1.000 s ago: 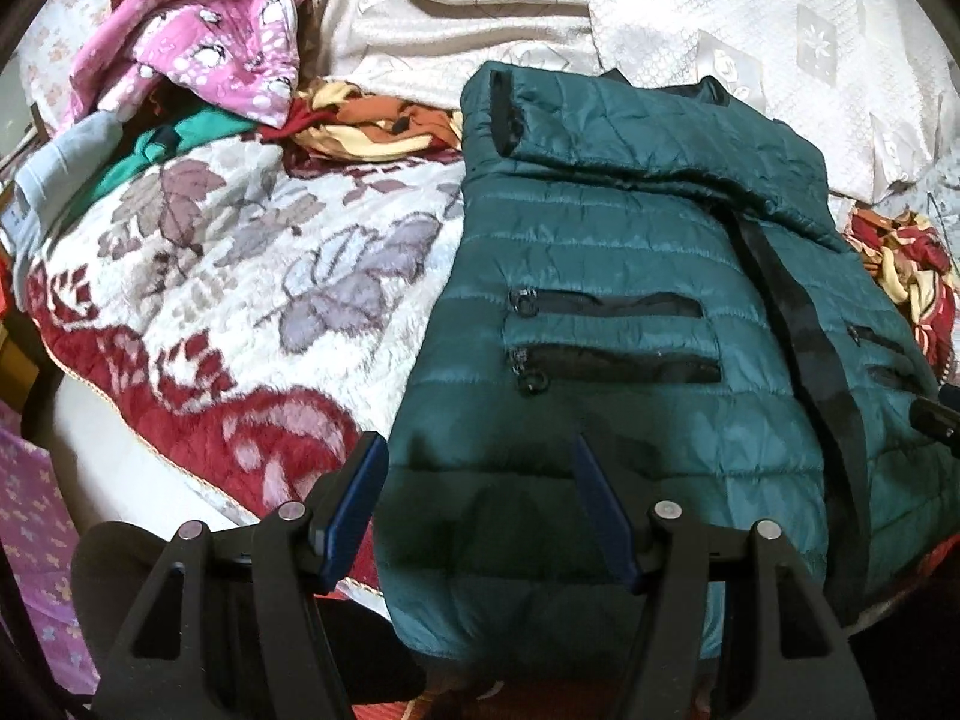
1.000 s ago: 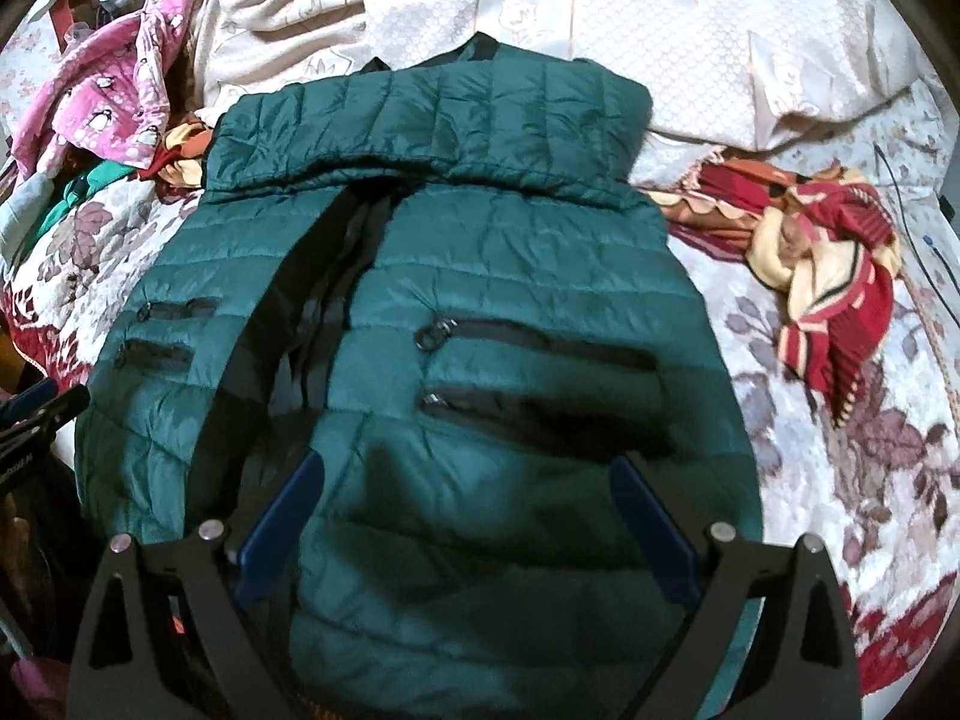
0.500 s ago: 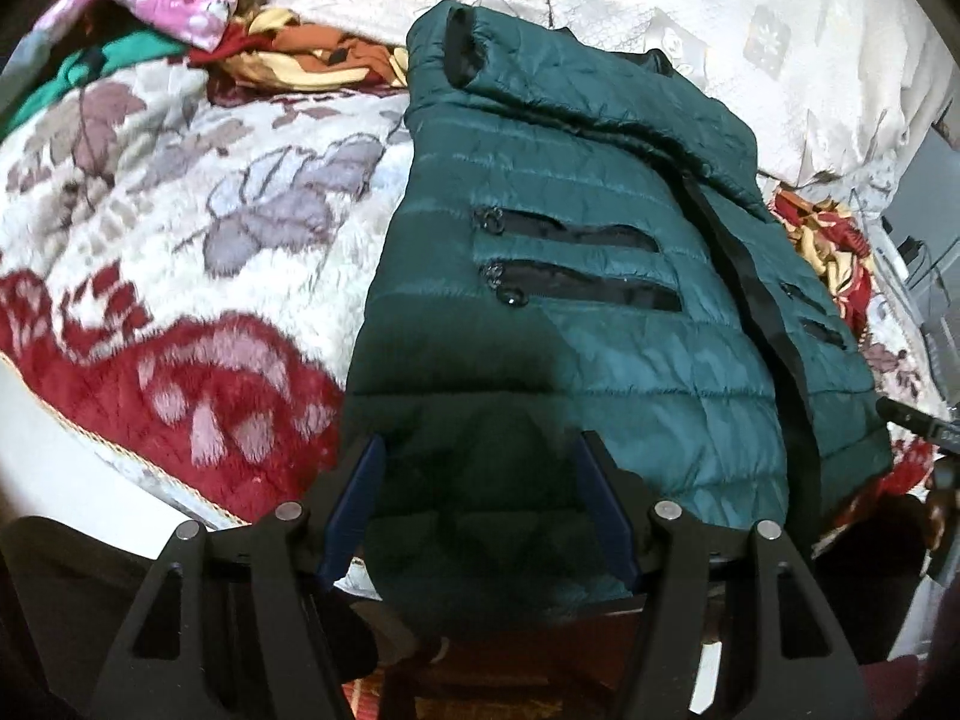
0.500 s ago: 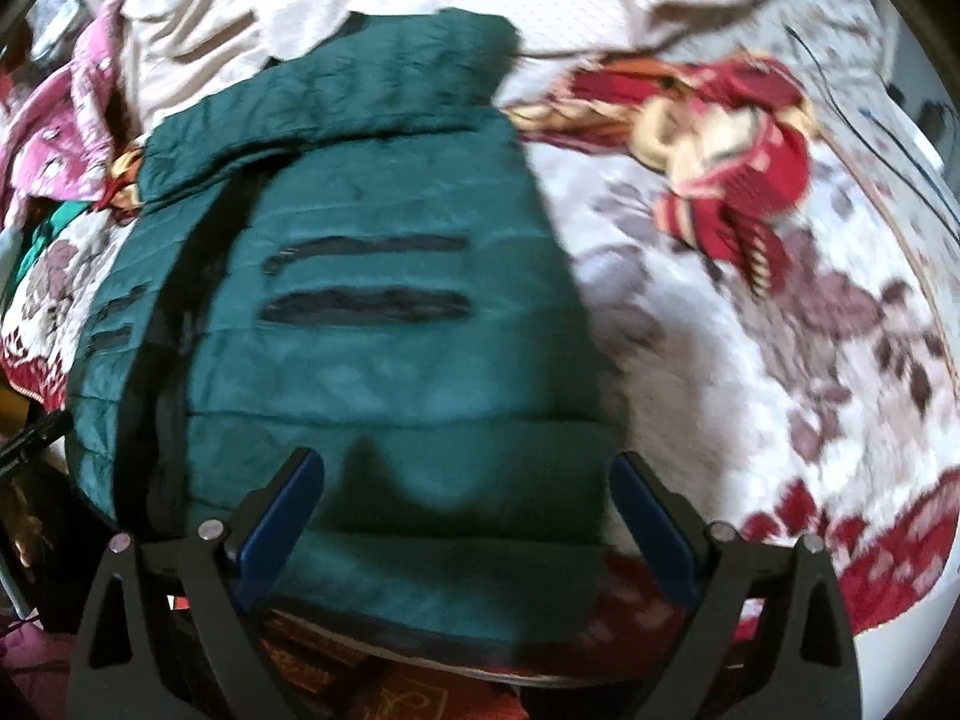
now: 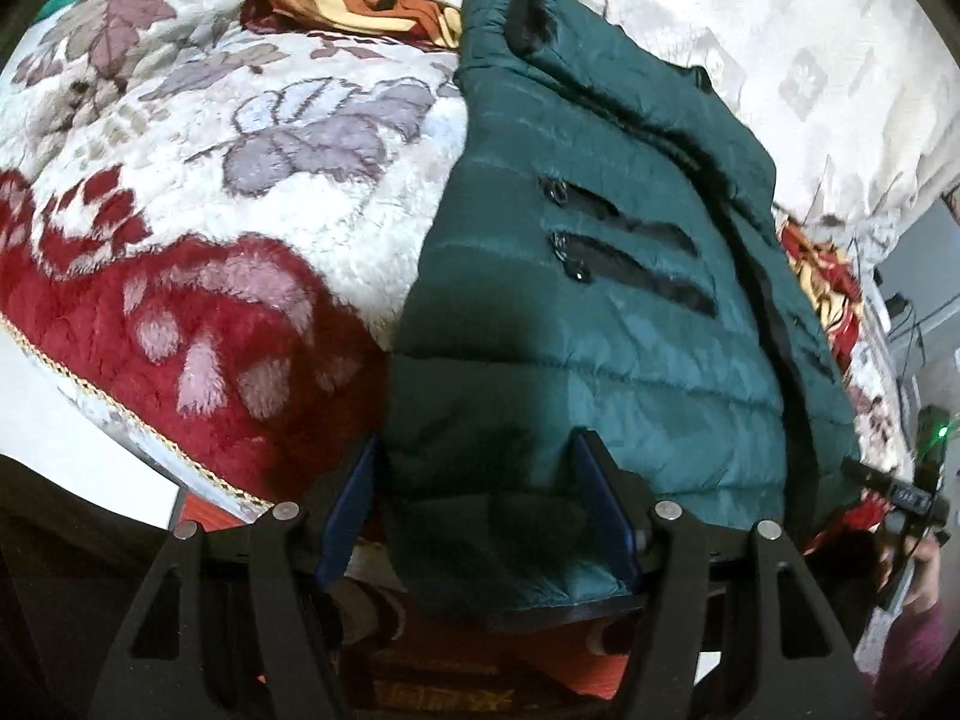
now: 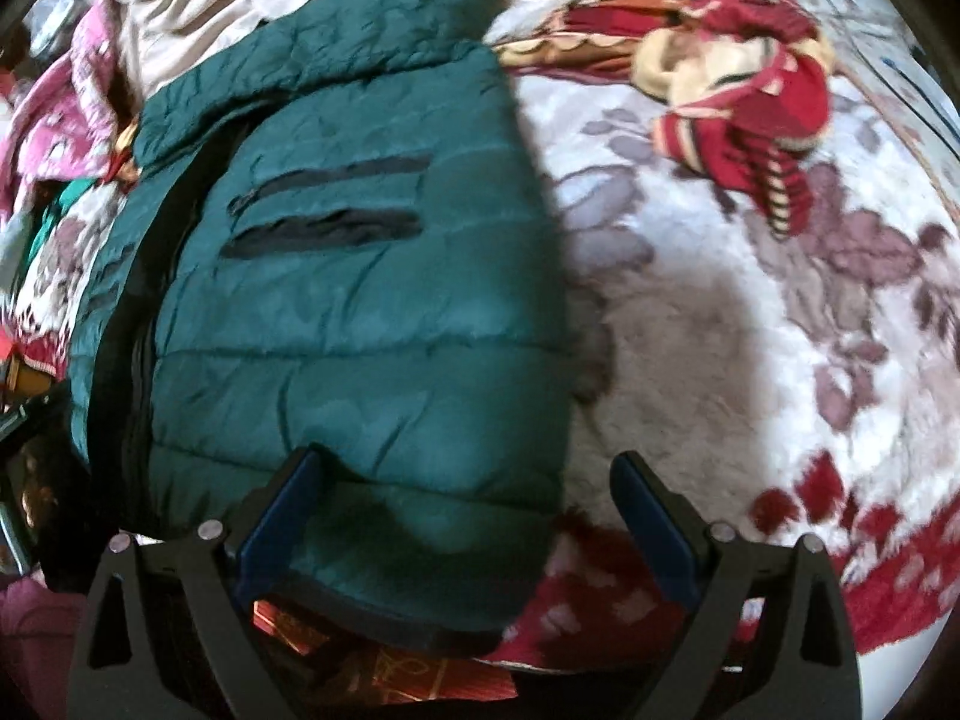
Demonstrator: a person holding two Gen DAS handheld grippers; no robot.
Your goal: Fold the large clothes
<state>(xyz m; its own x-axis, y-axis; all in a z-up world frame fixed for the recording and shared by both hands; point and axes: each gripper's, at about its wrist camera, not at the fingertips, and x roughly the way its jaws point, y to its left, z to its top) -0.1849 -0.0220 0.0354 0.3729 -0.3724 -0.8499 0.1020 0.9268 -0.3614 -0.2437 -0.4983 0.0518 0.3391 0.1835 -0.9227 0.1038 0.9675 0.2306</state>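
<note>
A dark green quilted jacket (image 5: 600, 300) lies flat on the bed, front up, with black pocket zips and its hem at the near bed edge. In the left wrist view my left gripper (image 5: 480, 504) straddles the hem's left corner. Its jaws are opening, and the padded fabric sits between the blue pads (image 5: 351, 504) without being pinched. In the right wrist view the jacket (image 6: 360, 300) fills the left half. My right gripper (image 6: 468, 516) stands wide open over the hem's right corner, its left pad over fabric and its right pad over the blanket.
The jacket rests on a fluffy white and red floral blanket (image 6: 750, 360). A red and cream striped garment (image 6: 738, 96) lies at the far right, a pink garment (image 6: 60, 114) at the far left, and a cream bedspread (image 5: 780, 60) behind. The bed edge drops off just below the hem.
Both grippers have come down and closer to the jacket's hem. The right one has shifted towards the jacket's right corner. The hem now lies between the fingers of each.
</note>
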